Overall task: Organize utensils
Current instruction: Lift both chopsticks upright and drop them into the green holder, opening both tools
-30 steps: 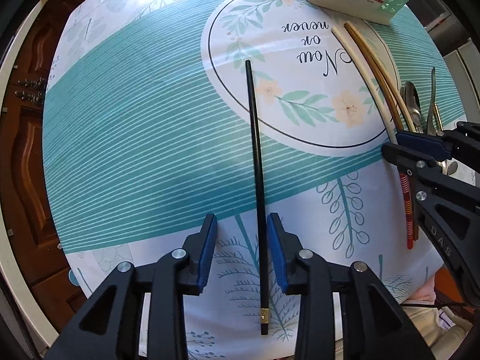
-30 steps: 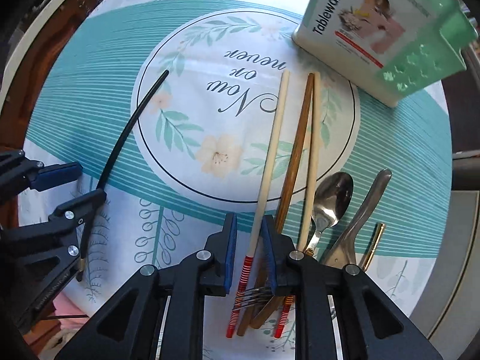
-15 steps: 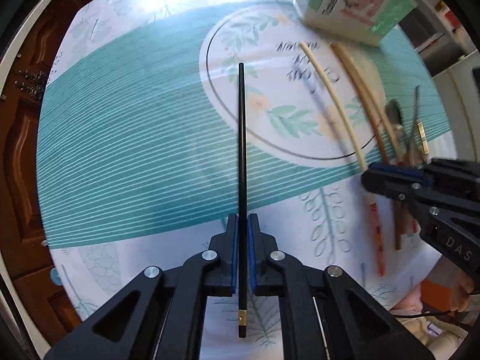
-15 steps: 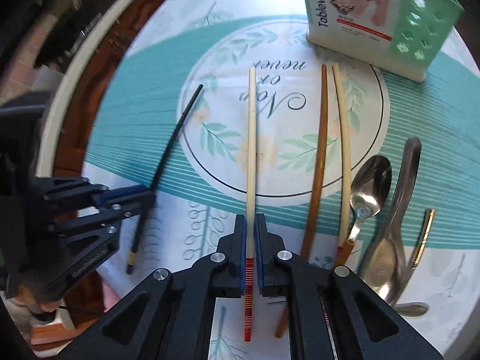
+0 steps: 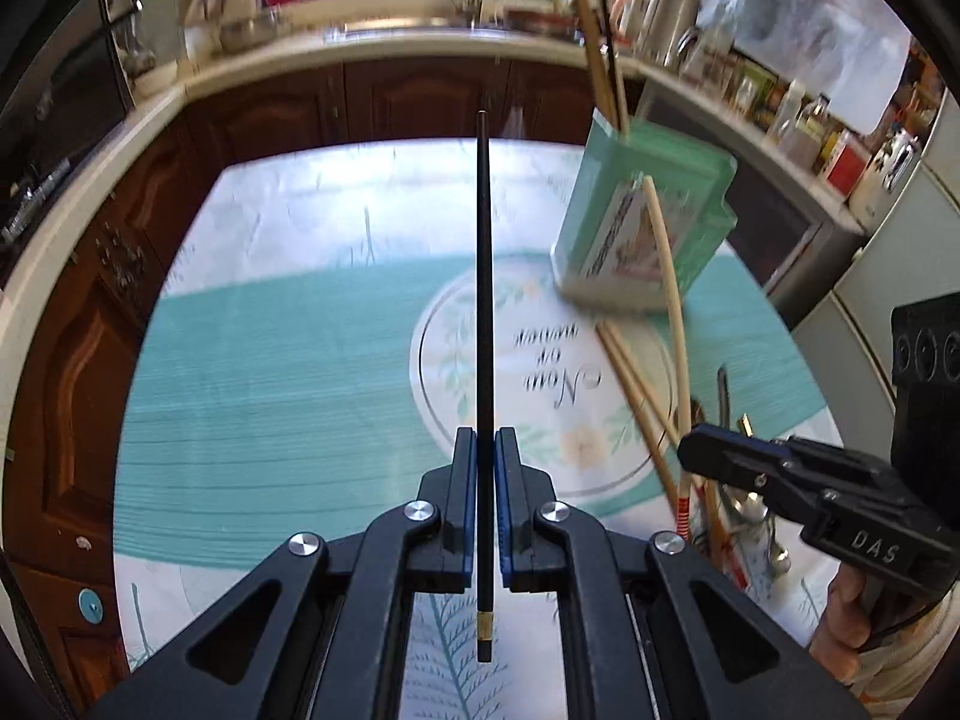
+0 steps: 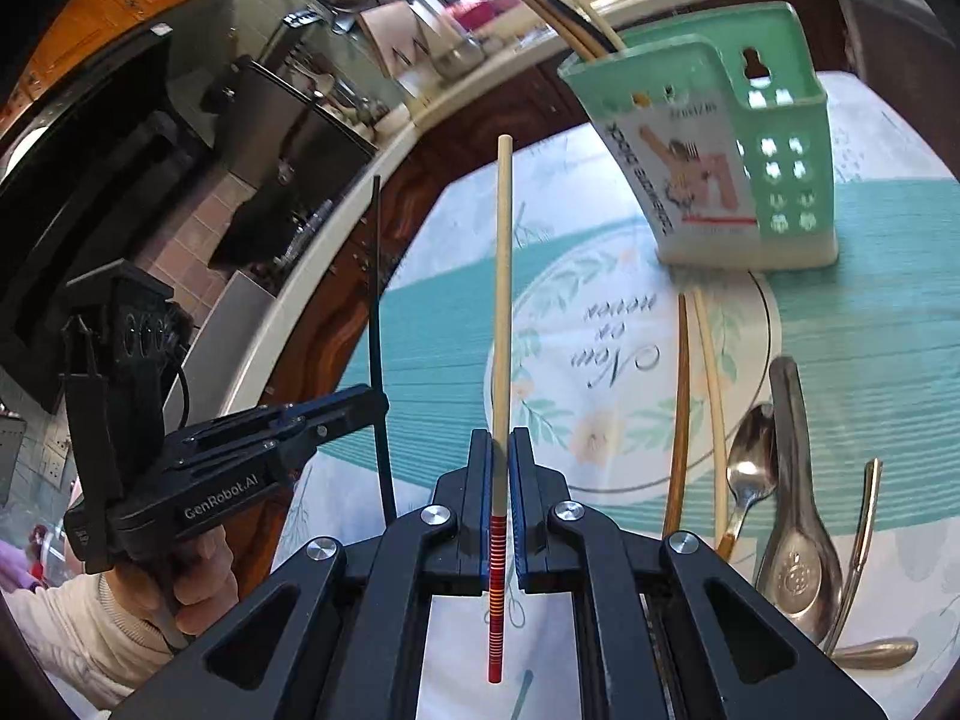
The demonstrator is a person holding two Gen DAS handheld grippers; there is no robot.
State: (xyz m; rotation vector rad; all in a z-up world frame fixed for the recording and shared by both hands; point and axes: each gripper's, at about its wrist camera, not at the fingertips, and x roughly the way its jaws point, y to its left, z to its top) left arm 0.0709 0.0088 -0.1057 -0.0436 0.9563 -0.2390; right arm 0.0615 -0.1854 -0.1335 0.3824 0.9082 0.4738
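Left gripper: clamped on black chopstick, blue pads pressed to its shaft near the gold-banded butt end; long part runs forward and up, clear of the surface
Right gripper: clamped on pale chopstick, gripped just above its red striped end; tip points up and away, off the surface
Hands: left hand wrapped round the left gripper's handle, pale sleeve at the wrist; part of the right hand visible under the right gripper
Surface: round, covered with a teal-striped cloth with a floral ring and the script "Now or never"
Holder: mint-green plastic utensil caddy with a printed label, upright at the far side of the cloth; several chopsticks already stand in it, leaning out of the top
Loose chopsticks: a brown one and a cream one lie side by side on the cloth, near the holder's base
Spoons: small steel spoon next to the cream chopstick; large steel soup spoon beside that
Other utensil: thin gold-tipped handle at the cloth's right edge, type unclear
Background: kitchen counter, dark wood cabinets, blurred
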